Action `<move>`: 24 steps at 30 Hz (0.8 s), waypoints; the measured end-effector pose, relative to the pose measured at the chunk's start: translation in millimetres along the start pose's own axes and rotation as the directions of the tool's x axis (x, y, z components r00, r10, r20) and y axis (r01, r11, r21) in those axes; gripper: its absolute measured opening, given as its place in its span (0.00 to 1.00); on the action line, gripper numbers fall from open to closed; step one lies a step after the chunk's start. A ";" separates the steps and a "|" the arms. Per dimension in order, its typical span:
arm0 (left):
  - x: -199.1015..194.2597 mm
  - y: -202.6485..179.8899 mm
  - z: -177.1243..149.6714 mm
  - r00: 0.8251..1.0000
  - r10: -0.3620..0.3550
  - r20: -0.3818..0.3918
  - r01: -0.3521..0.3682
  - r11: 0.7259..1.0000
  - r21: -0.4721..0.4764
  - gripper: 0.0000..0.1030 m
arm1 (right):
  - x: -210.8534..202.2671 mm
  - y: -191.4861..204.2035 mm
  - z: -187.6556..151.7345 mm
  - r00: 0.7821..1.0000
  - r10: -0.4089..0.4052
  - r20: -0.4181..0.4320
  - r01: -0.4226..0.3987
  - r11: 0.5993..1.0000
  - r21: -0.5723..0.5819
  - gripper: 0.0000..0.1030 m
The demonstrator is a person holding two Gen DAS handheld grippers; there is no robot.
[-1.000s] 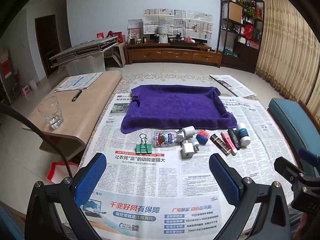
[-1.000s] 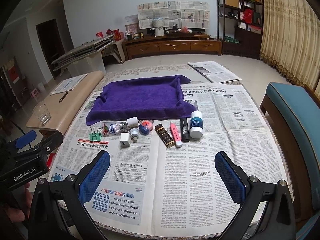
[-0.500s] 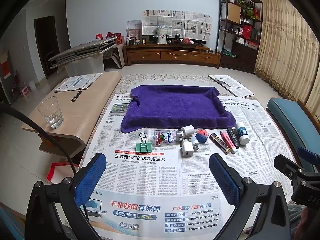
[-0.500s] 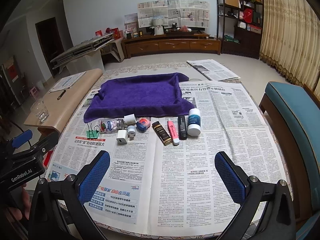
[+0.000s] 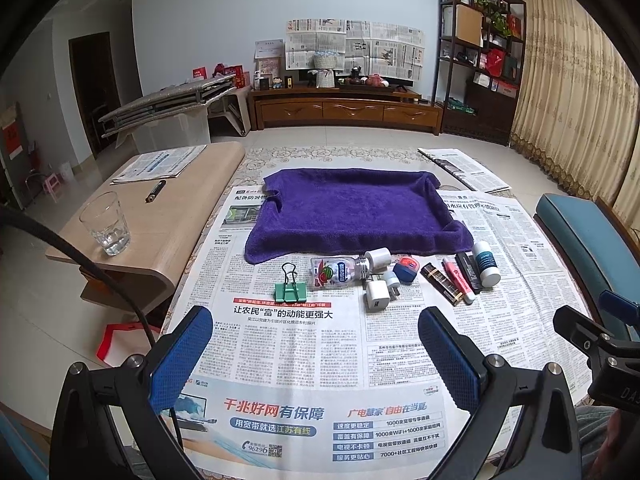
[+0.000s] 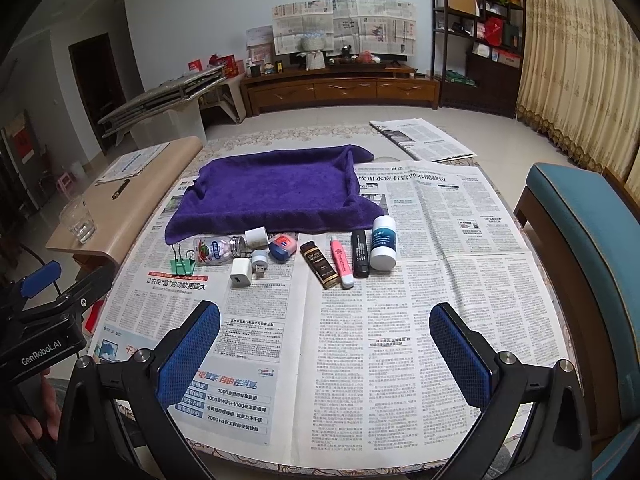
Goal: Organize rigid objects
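Observation:
A row of small objects lies on the newspaper in front of a purple towel (image 5: pixel 352 208) (image 6: pixel 276 196): a green binder clip (image 5: pixel 289 288) (image 6: pixel 182 264), a small clear bottle (image 5: pixel 340 272) (image 6: pixel 216 249), a white charger (image 5: pixel 377 300) (image 6: pixel 241 273), a blue-red case (image 5: pixel 405 270), a brown tube (image 6: pixel 320 264), a pink marker (image 6: pixel 342 262), a black stick (image 6: pixel 359 252) and a white-capped blue bottle (image 5: pixel 486 262) (image 6: pixel 384 242). My left gripper (image 5: pixel 316 344) and right gripper (image 6: pixel 325 336) are open and empty, hovering short of the row.
A wooden side table (image 5: pixel 160 224) at the left carries a glass (image 5: pixel 106 224), a pen and papers. A teal bench (image 6: pixel 588 240) stands at the right. Newspaper (image 6: pixel 432 264) covers the table.
Both grippers have drifted slightly; the views shifted a little, and the objects have not moved.

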State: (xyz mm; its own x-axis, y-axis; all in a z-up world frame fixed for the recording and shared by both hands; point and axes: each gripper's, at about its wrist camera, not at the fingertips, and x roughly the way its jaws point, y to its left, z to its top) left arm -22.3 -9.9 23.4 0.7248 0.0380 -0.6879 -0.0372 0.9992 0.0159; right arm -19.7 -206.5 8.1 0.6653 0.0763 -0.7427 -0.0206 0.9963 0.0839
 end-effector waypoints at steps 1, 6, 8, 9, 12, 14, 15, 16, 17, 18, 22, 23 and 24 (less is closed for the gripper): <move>0.3 0.0 -0.1 1.000 0.002 -0.001 -0.002 1.000 0.001 1.00 | 0.2 -0.5 0.1 1.000 0.001 0.000 -0.001 1.000 0.000 1.00; 0.8 -0.8 -1.2 1.000 0.004 0.000 -0.004 1.000 0.000 1.00 | -1.6 -0.5 0.0 1.000 0.000 0.002 0.000 1.000 -0.005 1.00; 1.4 -0.7 -1.7 1.000 0.006 0.001 -0.006 1.000 0.000 1.00 | -1.5 0.1 0.0 1.000 0.001 0.002 -0.001 1.000 -0.003 1.00; 1.8 -0.2 -1.8 1.000 0.009 0.002 -0.009 1.000 -0.001 1.00 | -1.8 -0.1 0.1 1.000 0.002 0.001 -0.002 1.000 -0.003 1.00; 2.7 0.8 -1.7 1.000 0.022 0.007 -0.022 1.000 -0.002 1.00 | -2.2 0.3 -0.2 1.000 0.002 0.000 -0.002 1.000 -0.004 1.00; 3.3 2.3 -1.1 1.000 0.023 0.005 -0.023 1.000 -0.004 1.00 | -2.8 0.4 -0.9 1.000 0.005 0.001 -0.005 1.000 -0.004 1.00; 3.5 2.6 -1.0 1.000 0.022 0.005 -0.022 1.000 -0.006 1.00 | -2.8 0.3 -1.1 1.000 0.006 0.000 -0.006 1.000 -0.004 1.00; 3.3 2.2 -0.8 1.000 0.023 0.004 -0.023 1.000 -0.005 1.00 | -2.9 0.5 -1.4 1.000 0.007 -0.001 -0.007 1.000 -0.006 1.00; 3.5 2.1 -0.8 1.000 0.021 0.002 -0.021 1.000 -0.007 1.00 | -2.7 0.6 -1.5 1.000 0.008 -0.004 -0.008 1.000 -0.007 1.00; 3.1 2.0 -0.9 1.000 0.021 0.005 -0.021 1.000 -0.005 1.00 | -2.9 0.3 -1.7 1.000 0.011 -0.004 -0.011 1.000 -0.007 1.00; 4.3 2.5 -0.9 1.000 0.027 0.012 -0.027 1.000 0.003 1.00 | -3.1 -1.7 -3.0 1.000 0.017 -0.010 -0.017 1.000 -0.004 1.00; 5.7 2.6 -0.9 0.999 0.030 0.012 -0.030 1.000 0.004 1.00 | -3.5 -2.3 -2.9 1.000 0.016 -0.009 -0.016 1.000 -0.002 1.00; 6.6 2.7 -0.8 0.999 0.035 0.011 -0.035 0.999 0.004 1.00 | -3.3 -2.6 -2.5 1.000 0.016 -0.008 -0.016 1.000 -0.001 1.00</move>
State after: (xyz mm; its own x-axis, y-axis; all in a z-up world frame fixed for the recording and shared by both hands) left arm -18.1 -7.0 18.4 0.7307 0.0727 -0.6788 -0.0595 0.9973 0.0428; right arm -23.7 -209.2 8.7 0.6585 0.0928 -0.7468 -0.0321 0.9949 0.0954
